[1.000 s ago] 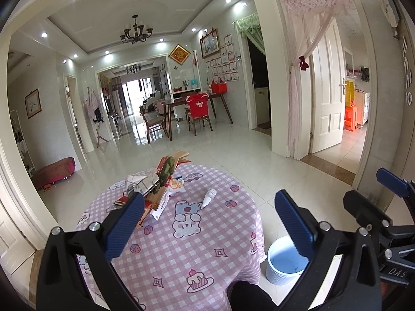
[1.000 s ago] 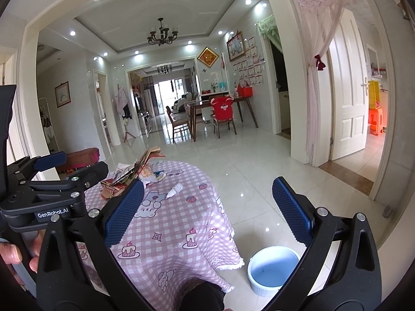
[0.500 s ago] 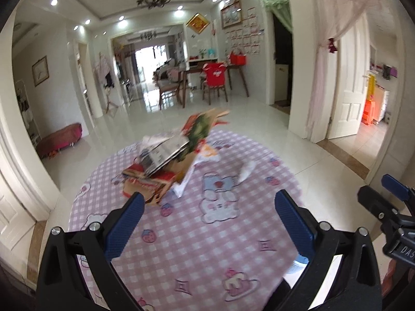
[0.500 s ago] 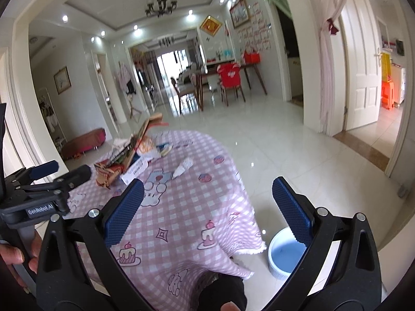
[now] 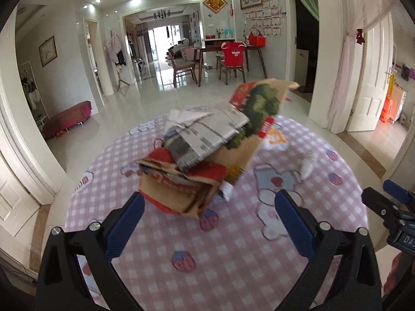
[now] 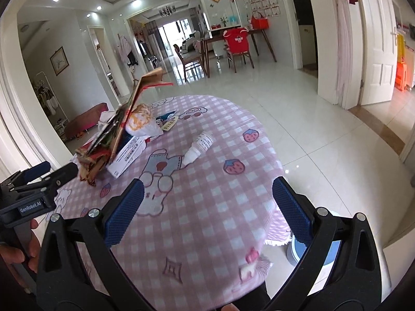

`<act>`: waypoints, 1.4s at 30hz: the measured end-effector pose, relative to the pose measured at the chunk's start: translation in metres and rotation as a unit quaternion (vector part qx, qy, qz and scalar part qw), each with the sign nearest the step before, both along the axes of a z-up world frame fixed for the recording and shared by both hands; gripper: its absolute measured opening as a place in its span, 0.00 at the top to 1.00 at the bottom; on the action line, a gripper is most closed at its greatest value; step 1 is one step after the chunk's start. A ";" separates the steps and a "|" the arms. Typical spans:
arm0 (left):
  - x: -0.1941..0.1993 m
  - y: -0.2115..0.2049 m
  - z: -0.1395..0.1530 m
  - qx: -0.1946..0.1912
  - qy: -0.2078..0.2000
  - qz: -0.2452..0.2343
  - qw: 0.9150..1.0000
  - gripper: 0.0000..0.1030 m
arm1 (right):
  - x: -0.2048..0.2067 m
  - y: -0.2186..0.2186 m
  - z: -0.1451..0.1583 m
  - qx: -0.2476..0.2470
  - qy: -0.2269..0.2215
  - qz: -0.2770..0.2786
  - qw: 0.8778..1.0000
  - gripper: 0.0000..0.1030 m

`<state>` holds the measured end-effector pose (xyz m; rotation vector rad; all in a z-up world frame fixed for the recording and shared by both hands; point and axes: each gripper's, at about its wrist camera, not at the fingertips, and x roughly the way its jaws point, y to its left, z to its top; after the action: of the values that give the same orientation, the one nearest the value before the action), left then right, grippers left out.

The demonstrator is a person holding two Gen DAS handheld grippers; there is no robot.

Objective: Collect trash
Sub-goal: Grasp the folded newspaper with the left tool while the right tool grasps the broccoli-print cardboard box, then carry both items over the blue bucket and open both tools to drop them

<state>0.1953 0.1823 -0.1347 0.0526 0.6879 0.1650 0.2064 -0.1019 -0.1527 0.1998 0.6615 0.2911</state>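
A pile of trash sits on the round table with a pink checked cloth [image 5: 233,246]: a flattened cardboard box [image 5: 181,194], folded newspaper [image 5: 207,134] and a carton printed with broccoli [image 5: 262,106]. A small white bottle [image 5: 307,164] lies to the right of the pile; it also shows in the right wrist view [image 6: 199,146], next to a white packet [image 6: 127,155] and a crumpled wrapper [image 6: 141,121]. My left gripper [image 5: 207,223] is open and empty, just short of the cardboard box. My right gripper [image 6: 207,207] is open and empty over the table's near part.
A light blue bin [image 6: 311,248] stands on the floor at the table's right edge, partly hidden by my right finger. The left gripper [image 6: 33,189] shows at the left of the right wrist view. Glossy tile floor lies around the table.
Both grippers have moved forward and down towards the table. The trash pile is now much closer to my left gripper. Both stayed open.
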 end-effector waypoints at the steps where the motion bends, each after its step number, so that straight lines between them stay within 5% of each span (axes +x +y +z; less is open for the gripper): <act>1: 0.005 0.003 0.000 0.005 0.000 0.001 1.000 0.05 | 0.006 0.002 -0.001 0.001 0.000 -0.001 1.000 0.06; 5: 0.028 0.011 -0.003 0.045 0.006 0.006 0.999 0.06 | 0.027 0.015 0.000 0.011 -0.002 0.005 1.000 0.06; 17: 0.095 0.012 -0.027 0.103 0.049 -0.020 0.993 0.47 | 0.084 0.054 0.015 0.054 -0.010 0.028 0.998 0.06; 18: 0.098 0.012 -0.029 0.103 0.052 -0.022 0.993 0.59 | 0.089 0.058 0.016 0.060 -0.010 0.032 0.998 0.06; 21: 0.103 0.015 -0.027 0.100 0.048 -0.023 0.994 0.76 | 0.103 0.070 0.020 0.077 -0.011 0.048 0.996 0.06; 29: 0.088 0.047 -0.007 0.046 0.005 -0.001 0.999 0.93 | 0.161 0.122 0.016 0.120 0.061 0.127 0.983 0.08; 36: 0.078 0.070 0.003 0.014 -0.020 0.013 1.000 0.94 | 0.198 0.156 0.001 0.106 0.124 0.157 0.974 0.30; 38: 0.076 0.074 0.007 0.014 -0.029 0.022 0.999 0.94 | 0.205 0.162 -0.003 0.099 0.134 0.160 0.973 0.64; 40: 0.074 0.078 0.013 0.010 -0.038 0.027 0.999 0.95 | 0.206 0.162 -0.001 0.099 0.131 0.164 0.973 0.68; 42: 0.069 0.082 0.017 0.005 -0.048 0.031 0.998 0.95 | 0.203 0.163 0.006 0.102 0.120 0.172 0.972 0.87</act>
<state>0.2640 0.2640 -0.1179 0.0328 0.5938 0.2290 0.4096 0.0614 -0.1470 0.3205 0.9082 0.6767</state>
